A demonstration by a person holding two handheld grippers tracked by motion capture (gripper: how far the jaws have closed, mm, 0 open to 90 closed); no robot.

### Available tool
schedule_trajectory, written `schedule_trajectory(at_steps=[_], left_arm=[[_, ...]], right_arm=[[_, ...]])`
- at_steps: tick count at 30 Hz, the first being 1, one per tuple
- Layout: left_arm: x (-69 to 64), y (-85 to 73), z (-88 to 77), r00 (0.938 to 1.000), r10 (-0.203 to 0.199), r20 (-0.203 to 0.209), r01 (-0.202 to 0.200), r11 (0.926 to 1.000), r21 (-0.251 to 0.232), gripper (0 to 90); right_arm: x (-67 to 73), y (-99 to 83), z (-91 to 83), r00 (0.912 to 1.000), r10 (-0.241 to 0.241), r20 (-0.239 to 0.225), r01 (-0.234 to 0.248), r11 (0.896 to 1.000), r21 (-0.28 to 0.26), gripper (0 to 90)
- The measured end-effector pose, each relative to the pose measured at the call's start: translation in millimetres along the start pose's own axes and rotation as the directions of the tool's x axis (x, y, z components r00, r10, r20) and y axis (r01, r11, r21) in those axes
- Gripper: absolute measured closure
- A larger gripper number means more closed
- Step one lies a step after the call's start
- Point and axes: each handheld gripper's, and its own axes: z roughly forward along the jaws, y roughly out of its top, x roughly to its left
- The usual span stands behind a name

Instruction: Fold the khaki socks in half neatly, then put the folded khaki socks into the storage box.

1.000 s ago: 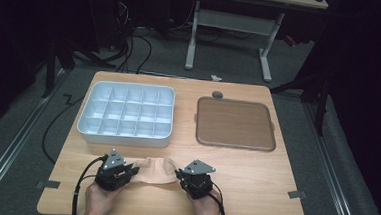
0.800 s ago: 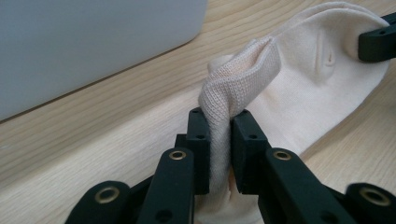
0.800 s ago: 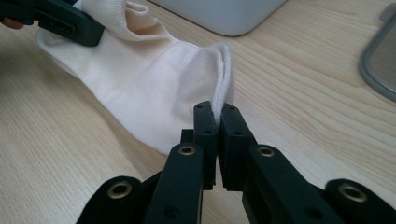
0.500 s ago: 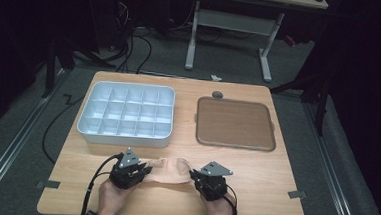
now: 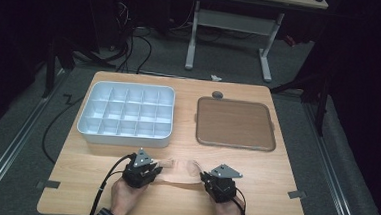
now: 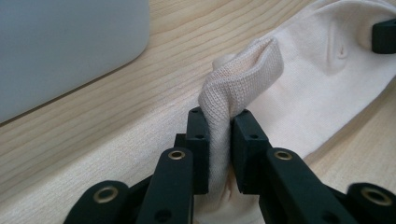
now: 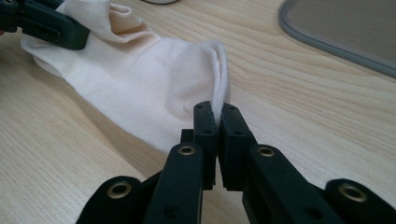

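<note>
I've got the sock (image 5: pixel 180 171) pinned at both ends, low over the front edge of the tabletop (image 5: pixel 274 178), btw the two claws. Left claw (image 6: pixel 219 140) is clamped on a bunched fold of the ribbed knit, prob the cuff end; jaws nearly together w/ thick fabric squeezed btw them. Right claw (image 7: pixel 218 122) pinches a thin edge at the other end, jaws almost touching, just one seam of cloth in the gap. Holding opposite ends like this keeps the sock stretched flat so I can fold or carry it w/o it flopping. The white divided tray (image 5: pixel 126 114) sits just behind the left claw, the brown flat tray (image 5: pixel 235 124) behind the right; sock is apart from both.
</note>
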Motion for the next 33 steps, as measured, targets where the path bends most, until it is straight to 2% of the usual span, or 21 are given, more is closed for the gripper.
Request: schedule_trajectory(at_steps=[5,9,11,12,13,15,19,26,29,33], left_arm=[[-2.5,0.4,4.5,0.9997,0.005,-0.023,-0.005,1.0,0.005,77.6],[-5.3,0.9,5.8,0.9981,0.019,-0.058,-0.018,0.9998,0.012,74.6],[-5.0,0.9,6.2,0.9974,0.019,-0.069,-0.018,0.9996,0.021,67.7],[-4.9,0.9,6.1,0.9967,0.017,-0.079,-0.016,0.9996,0.022,67.7],[-4.0,1.2,5.4,0.9952,0.012,-0.098,-0.009,0.9997,0.022,60.2],[-3.5,1.3,4.6,0.9942,0.008,-0.107,-0.005,0.9998,0.022,54.9],[0.3,0.1,1.5,0.9912,-0.018,-0.131,0.021,0.9996,0.021,47.5],[4.0,-4.0,-3.6,0.9915,-0.054,-0.118,0.056,0.9984,0.012,44.1],[6.8,-4.5,-9.4,0.9923,-0.066,-0.105,0.067,0.9978,0.003,43.4],[10.4,-4.3,-15.6,0.9924,-0.083,-0.091,0.082,0.9966,-0.011,42.9]], right_arm=[[-3.6,-2.3,2.5,0.9999,0.005,0.011,-0.005,1.0,0.013,87.0],[-5.0,-3.8,6.4,0.9998,0.009,0.016,-0.009,1.0,0.026,86.9],[-4.8,-4.1,8.1,0.9998,0.011,0.016,-0.012,0.999,0.031,86.7],[-5.1,-4.1,8.9,0.9999,0.008,0.014,-0.008,0.999,0.032,86.6],[-5.0,-4.3,9.6,0.9999,0.013,0.011,-0.013,0.999,0.032,86.2],[-5.0,-4.3,9.7,0.9998,0.013,0.012,-0.013,0.999,0.032,85.8],[-7.2,-4.7,12.1,0.9996,0.027,0.011,-0.027,0.999,0.033,78.0],[-7.9,-4.3,13.5,0.9991,0.036,0.023,-0.037,0.999,0.035,66.1],[-9.2,-1.3,6.0,0.9979,0.052,0.039,-0.052,0.999,-0.005,59.5],[-8.2,3.8,-3.1,0.9979,0.047,0.045,-0.045,0.998,-0.039,60.1]])
